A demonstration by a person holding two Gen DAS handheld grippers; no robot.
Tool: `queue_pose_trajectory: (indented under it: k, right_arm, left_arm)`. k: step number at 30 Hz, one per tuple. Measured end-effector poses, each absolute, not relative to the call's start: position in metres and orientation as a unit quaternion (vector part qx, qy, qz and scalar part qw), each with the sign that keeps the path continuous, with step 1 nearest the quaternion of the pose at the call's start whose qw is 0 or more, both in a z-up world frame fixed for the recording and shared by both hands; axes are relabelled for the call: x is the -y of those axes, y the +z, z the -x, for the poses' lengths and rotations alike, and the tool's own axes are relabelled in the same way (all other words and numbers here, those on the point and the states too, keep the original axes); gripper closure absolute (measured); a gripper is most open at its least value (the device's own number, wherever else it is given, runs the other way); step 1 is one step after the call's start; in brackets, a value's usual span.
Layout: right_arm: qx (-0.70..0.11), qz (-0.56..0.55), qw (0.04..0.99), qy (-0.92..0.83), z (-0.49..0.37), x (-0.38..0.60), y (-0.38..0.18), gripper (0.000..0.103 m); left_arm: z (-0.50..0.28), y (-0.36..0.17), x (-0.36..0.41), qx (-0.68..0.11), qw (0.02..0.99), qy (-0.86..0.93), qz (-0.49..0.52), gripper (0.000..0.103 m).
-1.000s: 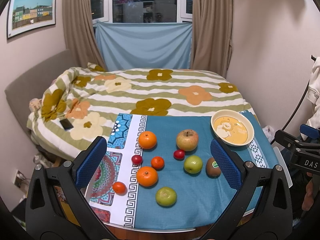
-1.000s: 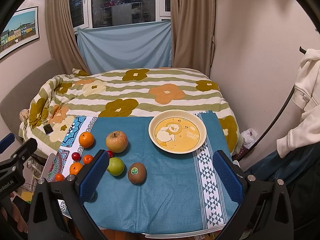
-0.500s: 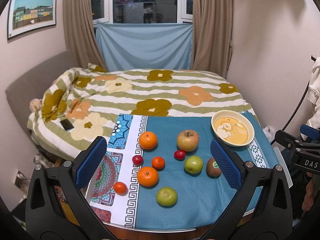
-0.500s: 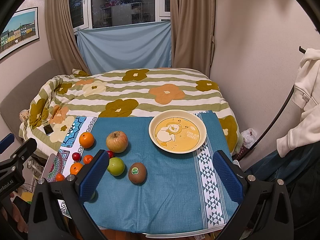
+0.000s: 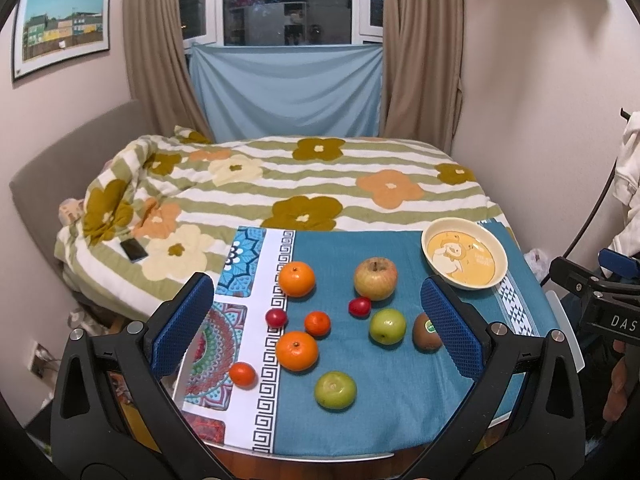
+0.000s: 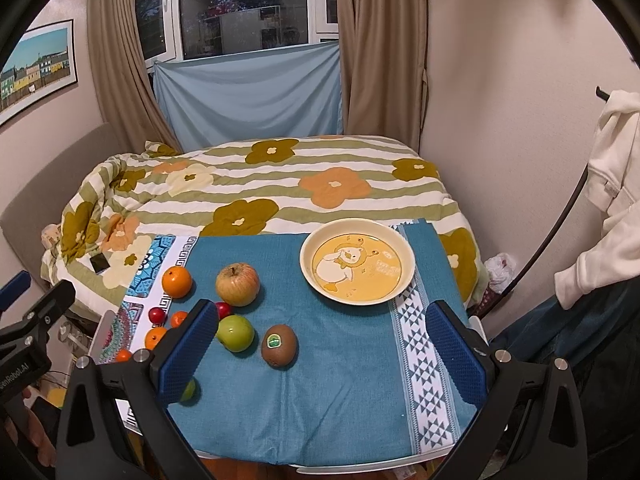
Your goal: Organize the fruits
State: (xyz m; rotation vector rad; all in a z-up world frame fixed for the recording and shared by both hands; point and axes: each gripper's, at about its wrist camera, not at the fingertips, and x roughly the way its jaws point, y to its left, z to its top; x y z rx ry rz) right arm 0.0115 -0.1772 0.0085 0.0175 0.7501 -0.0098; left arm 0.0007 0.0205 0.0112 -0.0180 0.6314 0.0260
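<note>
Fruit lies loose on a teal cloth (image 5: 376, 412): a red-yellow apple (image 5: 375, 278), two green apples (image 5: 387, 326) (image 5: 335, 389), a kiwi (image 5: 425, 331), several oranges such as one at the back (image 5: 296, 278), and two small red fruits (image 5: 359, 306). A cream bowl with a yellow duck picture (image 5: 464, 258) stands empty at the back right. My left gripper (image 5: 316, 324) is open and empty, held above the fruit. My right gripper (image 6: 320, 346) is open and empty, near the kiwi (image 6: 279, 345) and the bowl (image 6: 357, 266).
The small table (image 6: 360, 466) stands against a bed with a flowered quilt (image 5: 280, 184). A phone (image 5: 134, 249) lies on the quilt at left. A white garment (image 6: 604, 200) hangs at the right wall. Curtains and a window are behind.
Both grippers have drifted very slightly; the fruit and the bowl have not moved. Both stay open.
</note>
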Motion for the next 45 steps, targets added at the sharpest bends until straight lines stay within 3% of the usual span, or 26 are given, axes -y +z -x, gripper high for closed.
queue_pose_trajectory:
  k: [9, 34, 40, 45]
  right_arm:
    - [-0.396, -0.013, 0.918, 0.008, -0.021, 0.165, -0.005, 0.0]
    - [-0.453, 0.124, 0.849, 0.24, -0.096, 0.183, -0.15, 0.0]
    - [-0.464, 0.144, 0.826, 0.286, -0.105, 0.171, -0.175, 0.0]
    - [-0.465, 0.16, 0.813, 0.312, -0.107, 0.162, -0.188, 0.0]
  left_arm:
    - [-0.009, -0.015, -0.025, -0.359, 0.933, -0.013, 0.012, 0.0]
    - [-0.022, -0.169, 0.007, -0.435, 0.885, 0.132, 0.098, 0.0]
    - [-0.027, -0.197, 0.012, -0.454, 0.872, 0.149, 0.109, 0.01]
    - [-0.029, -0.209, 0.017, -0.463, 0.865, 0.157, 0.11, 0.024]
